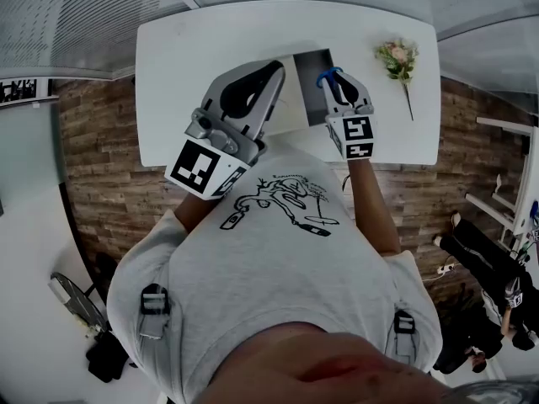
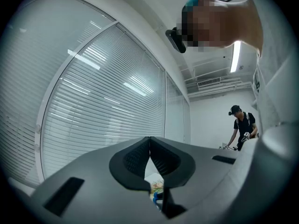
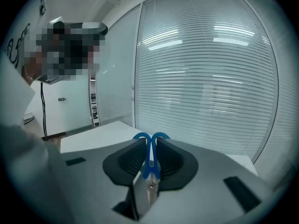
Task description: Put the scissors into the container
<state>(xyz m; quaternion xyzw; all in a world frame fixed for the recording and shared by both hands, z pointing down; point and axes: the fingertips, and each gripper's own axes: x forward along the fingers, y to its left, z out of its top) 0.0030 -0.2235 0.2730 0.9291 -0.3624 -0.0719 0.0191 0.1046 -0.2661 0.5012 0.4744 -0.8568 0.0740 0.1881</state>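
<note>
Blue-handled scissors are clamped in my right gripper, which is shut on them just right of the container, an open box with a grey inside at the table's middle. In the right gripper view the blue handle loops stick out past the jaw tips, and the metal blades run back toward the camera. My left gripper is held above the container's left side, tilted upward. Its jaws meet at the tips with nothing between them.
The white table runs across the top of the head view, with wood floor below its front edge. A small bunch of flowers lies at the table's right. Window blinds are behind. Another person stands far off.
</note>
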